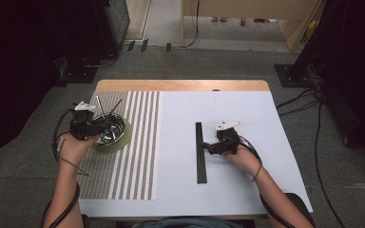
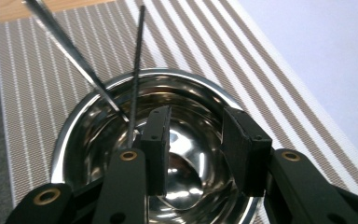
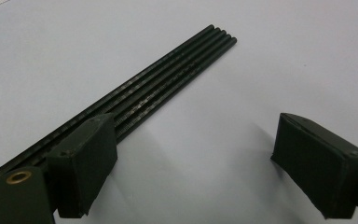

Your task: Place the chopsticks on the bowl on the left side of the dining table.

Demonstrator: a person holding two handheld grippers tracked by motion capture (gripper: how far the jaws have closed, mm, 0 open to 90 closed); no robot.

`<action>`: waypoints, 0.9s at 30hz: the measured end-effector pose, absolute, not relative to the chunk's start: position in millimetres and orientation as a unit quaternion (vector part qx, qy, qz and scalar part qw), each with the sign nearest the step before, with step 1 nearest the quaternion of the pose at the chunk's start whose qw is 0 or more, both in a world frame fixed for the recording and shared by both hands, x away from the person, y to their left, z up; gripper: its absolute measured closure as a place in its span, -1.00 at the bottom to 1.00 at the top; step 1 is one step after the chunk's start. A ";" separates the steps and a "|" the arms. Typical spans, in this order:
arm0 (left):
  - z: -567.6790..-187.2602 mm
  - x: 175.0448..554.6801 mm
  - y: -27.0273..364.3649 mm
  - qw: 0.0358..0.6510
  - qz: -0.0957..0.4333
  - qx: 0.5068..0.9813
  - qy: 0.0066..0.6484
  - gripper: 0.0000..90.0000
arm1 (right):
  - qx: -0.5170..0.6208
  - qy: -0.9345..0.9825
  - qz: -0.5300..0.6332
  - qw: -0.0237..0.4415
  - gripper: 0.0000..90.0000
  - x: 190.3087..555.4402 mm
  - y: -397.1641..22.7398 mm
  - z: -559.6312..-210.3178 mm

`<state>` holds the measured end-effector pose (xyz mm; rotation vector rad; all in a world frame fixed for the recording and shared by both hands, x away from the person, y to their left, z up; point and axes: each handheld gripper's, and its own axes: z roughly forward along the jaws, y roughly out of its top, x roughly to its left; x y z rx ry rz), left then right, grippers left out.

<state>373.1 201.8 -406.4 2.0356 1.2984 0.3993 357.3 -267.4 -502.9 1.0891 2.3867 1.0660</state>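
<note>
A shiny steel bowl [image 1: 114,130] [image 2: 200,84] sits on a green disc [image 1: 126,135] on the striped mat. A silver rod [image 2: 70,46] and a black rod [image 2: 137,70] lean inside it, their tops sticking out over the far rim. My left gripper [image 1: 100,127] [image 2: 196,126] hangs over the near side of the bowl, open, with nothing between its jaws. A row of several black rods [image 1: 199,152] [image 3: 168,79] lies side by side on the white sheet. My right gripper [image 1: 208,148] [image 3: 193,130] stands open just right of that row, its left jaw over the nearest rods.
The brown-and-white striped mat [image 1: 133,142] [image 2: 37,93] covers the table's left part. A white sheet [image 1: 247,114] covers the rest, and a wooden edge [image 1: 180,85] runs along the far side. Cables trail on the grey floor at the right [image 1: 304,102].
</note>
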 end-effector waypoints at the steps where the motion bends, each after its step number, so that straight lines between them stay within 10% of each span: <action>1: -405.8 372.9 199.8 0.341 0.152 0.783 0.498 0.37 | 0.380 0.833 0.372 0.154 -0.70 357.3 -267.4 -502.9; 27: -406.8 367.7 150.7 0.339 0.139 0.810 0.457 -0.01 | 0.380 0.833 0.372 0.154 -0.70 357.3 -267.4 -502.9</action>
